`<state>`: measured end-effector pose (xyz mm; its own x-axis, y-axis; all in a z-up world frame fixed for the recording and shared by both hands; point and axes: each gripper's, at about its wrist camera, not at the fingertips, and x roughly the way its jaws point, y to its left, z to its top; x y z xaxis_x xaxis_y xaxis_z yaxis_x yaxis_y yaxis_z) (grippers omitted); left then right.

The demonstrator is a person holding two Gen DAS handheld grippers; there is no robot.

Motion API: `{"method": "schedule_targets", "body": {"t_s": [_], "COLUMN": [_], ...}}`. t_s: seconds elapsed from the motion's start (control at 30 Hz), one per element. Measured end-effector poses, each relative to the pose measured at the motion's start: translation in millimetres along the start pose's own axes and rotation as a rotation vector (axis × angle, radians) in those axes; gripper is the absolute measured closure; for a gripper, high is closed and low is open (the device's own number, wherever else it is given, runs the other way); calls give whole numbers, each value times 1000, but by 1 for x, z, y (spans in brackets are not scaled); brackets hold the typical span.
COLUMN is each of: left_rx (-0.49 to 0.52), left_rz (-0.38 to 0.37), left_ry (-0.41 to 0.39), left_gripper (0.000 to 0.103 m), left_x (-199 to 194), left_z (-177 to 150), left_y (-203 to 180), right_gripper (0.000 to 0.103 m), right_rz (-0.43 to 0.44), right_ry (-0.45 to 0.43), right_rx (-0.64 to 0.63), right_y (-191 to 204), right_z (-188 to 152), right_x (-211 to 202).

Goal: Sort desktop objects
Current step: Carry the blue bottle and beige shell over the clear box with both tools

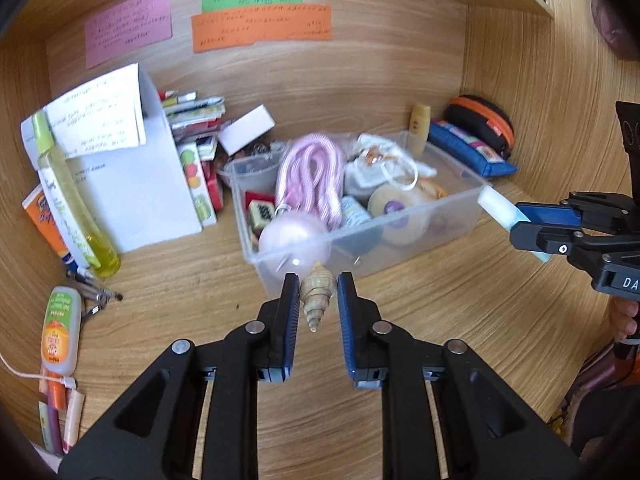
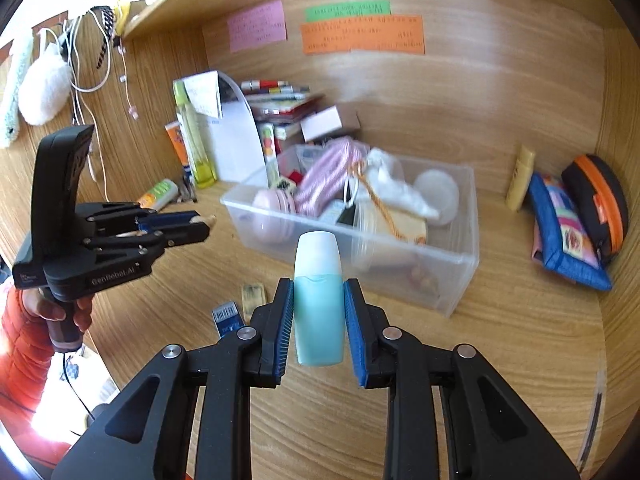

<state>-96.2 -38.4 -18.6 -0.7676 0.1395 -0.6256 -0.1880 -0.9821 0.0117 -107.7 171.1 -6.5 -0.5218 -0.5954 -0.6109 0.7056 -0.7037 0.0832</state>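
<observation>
Both grippers are loaded and hang just in front of the clear plastic bin (image 1: 448, 216), which stands on the wooden table (image 1: 200, 280) and is already crowded with a pink cord (image 1: 312, 176), a pale pink ball (image 1: 292, 240) and a white cloth pouch (image 1: 376, 164). The left gripper (image 1: 318, 300) has its jaws drawn narrow on a small spiral seashell (image 1: 317, 294), pinched across its widest whorl with the pointed tip toward the camera, just short of the bin's near wall. The shell looks light, rigid and brittle; its ribbed taper would probably slip forward out of the pads if gripped nearer the tip, so the broad middle is the sound place, with only gentle pressure. The right gripper (image 2: 318, 320) has its jaws closed on a teal bottle (image 2: 319, 320) with a white cap (image 2: 318, 252), held at the lower body, cap pointing toward the bin's near wall. The bottle appears smooth plastic, likely slick and slightly squeezable, so the flat-sided body below the cap is the better hold than the rounded cap. Left of the bin, a yellow bottle (image 1: 68, 200) leans on a white box (image 1: 136, 184).
</observation>
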Motion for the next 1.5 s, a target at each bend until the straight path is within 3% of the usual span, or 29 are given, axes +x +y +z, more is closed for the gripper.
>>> {"method": "schedule_targets", "body": {"t_s": [0.3,0.53,1.07,1.5], "left_rx": [0,-2,-57,-49], "left_rz": [-9,-13,-51,-82], "left_ry": [-65,-74,-17,23], "left_gripper": [85,85,85,85], "left_x": [-6,8,69,92], "left_z": [30,47,64,62], "left_y": [-1,4,34,42], "right_gripper": [80,80,80,80], "right_rz": [-13,-4,48,-27], "right_ry": [-55,-59,59,131], "right_rx": [-42,-70,-97,-191], "right_y": [-5,-8,-9,2], "right_z": [27,52,85,84], "right_x": [-5,15,104,137]}}
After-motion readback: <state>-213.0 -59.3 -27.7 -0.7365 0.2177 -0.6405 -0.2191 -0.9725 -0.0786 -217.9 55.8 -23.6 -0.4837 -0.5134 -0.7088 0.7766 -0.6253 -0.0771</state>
